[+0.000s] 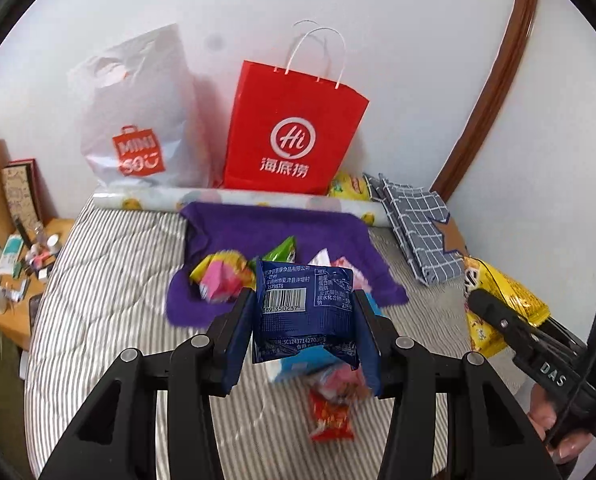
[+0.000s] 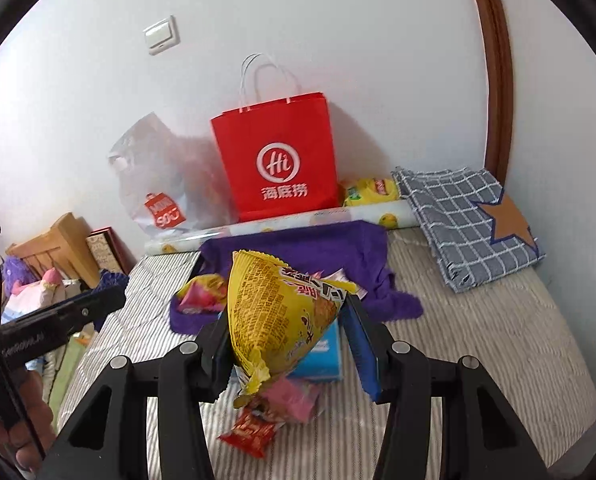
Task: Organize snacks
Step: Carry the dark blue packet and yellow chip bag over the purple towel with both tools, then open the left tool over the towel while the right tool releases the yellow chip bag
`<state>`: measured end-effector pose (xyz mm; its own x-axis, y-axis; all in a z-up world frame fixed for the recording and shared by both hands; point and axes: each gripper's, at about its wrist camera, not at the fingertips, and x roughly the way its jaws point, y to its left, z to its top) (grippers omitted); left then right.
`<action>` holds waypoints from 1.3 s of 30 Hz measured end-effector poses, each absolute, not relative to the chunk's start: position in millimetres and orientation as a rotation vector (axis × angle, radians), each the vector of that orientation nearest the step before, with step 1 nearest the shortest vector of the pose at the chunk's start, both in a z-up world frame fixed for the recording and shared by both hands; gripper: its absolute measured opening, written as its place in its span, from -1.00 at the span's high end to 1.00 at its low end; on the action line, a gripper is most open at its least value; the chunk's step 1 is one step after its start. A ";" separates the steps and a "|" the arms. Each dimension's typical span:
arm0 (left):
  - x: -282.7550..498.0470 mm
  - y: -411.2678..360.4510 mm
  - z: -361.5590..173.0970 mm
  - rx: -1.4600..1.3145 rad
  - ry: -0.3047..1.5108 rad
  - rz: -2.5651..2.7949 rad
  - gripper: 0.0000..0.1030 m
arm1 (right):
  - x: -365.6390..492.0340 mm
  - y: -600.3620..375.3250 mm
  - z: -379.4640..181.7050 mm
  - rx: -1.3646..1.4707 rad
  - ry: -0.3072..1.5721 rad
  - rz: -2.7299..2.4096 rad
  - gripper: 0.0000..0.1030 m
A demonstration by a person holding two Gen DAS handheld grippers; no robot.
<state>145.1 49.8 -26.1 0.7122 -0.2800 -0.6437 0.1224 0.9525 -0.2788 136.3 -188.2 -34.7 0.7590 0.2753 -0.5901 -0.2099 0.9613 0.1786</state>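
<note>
Mid-carry: my left gripper (image 1: 303, 316) clamps a blue snack packet (image 1: 305, 312), my right gripper (image 2: 288, 332) clamps a yellow snack bag (image 2: 270, 312), both held in front of the red Haidilao bag (image 2: 278, 160); next, I judge, drop both into it.

A striped bed (image 1: 118, 264) fills the room's centre, a purple towel (image 1: 282, 228) spread at its middle. At twelve o'clock a red paper bag (image 1: 294, 132) stands against the wall, a white plastic bag (image 1: 138, 120) at eleven. A checked grey cloth (image 2: 461, 216) lies at two o'clock. At nine, a cluttered wooden nightstand (image 1: 18, 280), its contents too blurred to identify.
</note>
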 end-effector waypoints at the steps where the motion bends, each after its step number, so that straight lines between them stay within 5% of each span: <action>1: 152.6 48.0 -25.9 -0.224 0.747 -0.227 0.08 | 141.4 -190.0 -34.1 0.103 0.654 0.262 0.06; 22: 272.6 46.4 -26.8 -0.201 0.735 -0.184 0.08 | 262.0 -196.9 -55.9 0.120 0.665 0.267 0.06; 39: 350.6 64.3 -93.5 -0.219 0.851 -0.120 0.08 | 334.4 -187.6 -128.4 0.093 0.775 0.249 0.06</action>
